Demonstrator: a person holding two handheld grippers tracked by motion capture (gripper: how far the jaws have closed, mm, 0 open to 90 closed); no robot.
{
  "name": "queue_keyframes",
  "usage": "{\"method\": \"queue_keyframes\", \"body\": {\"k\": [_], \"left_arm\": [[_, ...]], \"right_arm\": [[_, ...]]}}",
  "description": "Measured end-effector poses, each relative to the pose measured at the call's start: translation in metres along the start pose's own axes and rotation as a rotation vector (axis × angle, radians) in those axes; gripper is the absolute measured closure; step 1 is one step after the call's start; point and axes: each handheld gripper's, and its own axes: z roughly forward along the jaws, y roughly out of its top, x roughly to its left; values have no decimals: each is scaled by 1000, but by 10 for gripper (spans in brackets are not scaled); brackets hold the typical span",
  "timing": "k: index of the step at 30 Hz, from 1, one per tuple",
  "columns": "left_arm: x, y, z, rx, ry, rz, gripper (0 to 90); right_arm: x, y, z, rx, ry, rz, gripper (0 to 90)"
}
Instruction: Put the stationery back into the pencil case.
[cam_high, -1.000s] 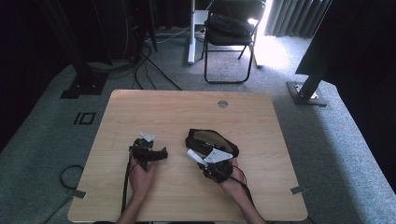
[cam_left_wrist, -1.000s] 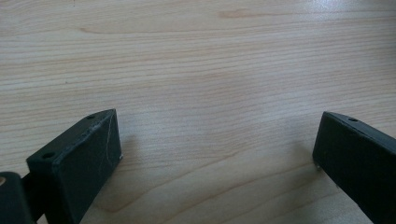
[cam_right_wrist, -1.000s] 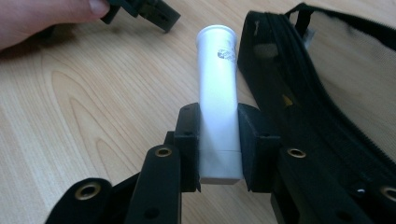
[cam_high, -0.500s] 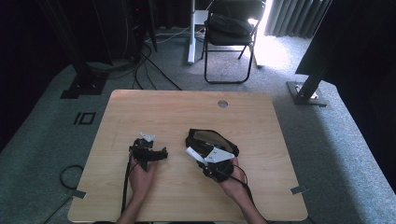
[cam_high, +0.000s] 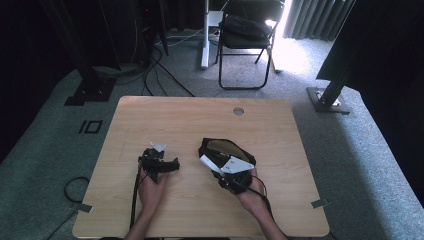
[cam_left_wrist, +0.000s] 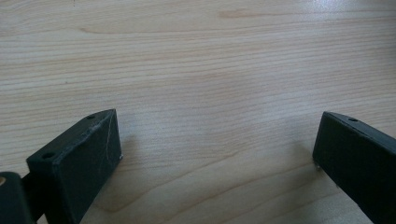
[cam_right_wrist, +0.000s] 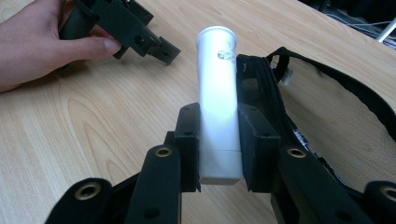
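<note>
My right gripper (cam_right_wrist: 218, 126) is shut on a white plastic tube (cam_right_wrist: 217, 88), gripped near its capped end, with the flat crimped end pointing away. The tube lies right beside the open rim of a black mesh pouch (cam_right_wrist: 336, 107). In the high view the right gripper (cam_high: 220, 172) holds the tube (cam_high: 206, 163) at the near left edge of the pouch (cam_high: 225, 147), mid-table. My left gripper (cam_high: 170, 165) rests left of it in the person's hand. Its jaws stand wide apart over bare wood in the left gripper view (cam_left_wrist: 217, 140), with nothing between them.
The wooden table (cam_high: 280, 130) has a round cable hole (cam_high: 238, 111) near its far edge. A folding chair (cam_high: 245, 35) and stand legs are on the carpet beyond. The left hand and its gripper (cam_right_wrist: 121, 23) lie close to the tube's tip.
The right gripper and the tube have crept slightly away from the person, along the pouch's edge. The left gripper has stayed still.
</note>
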Motion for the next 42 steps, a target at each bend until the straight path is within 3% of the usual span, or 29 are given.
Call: {"method": "queue_keyframes", "body": {"k": [42], "left_arm": [[0, 0, 0, -1, 0, 0, 13]], "right_arm": [[-12, 6, -16, -44, -41, 13, 714]]}}
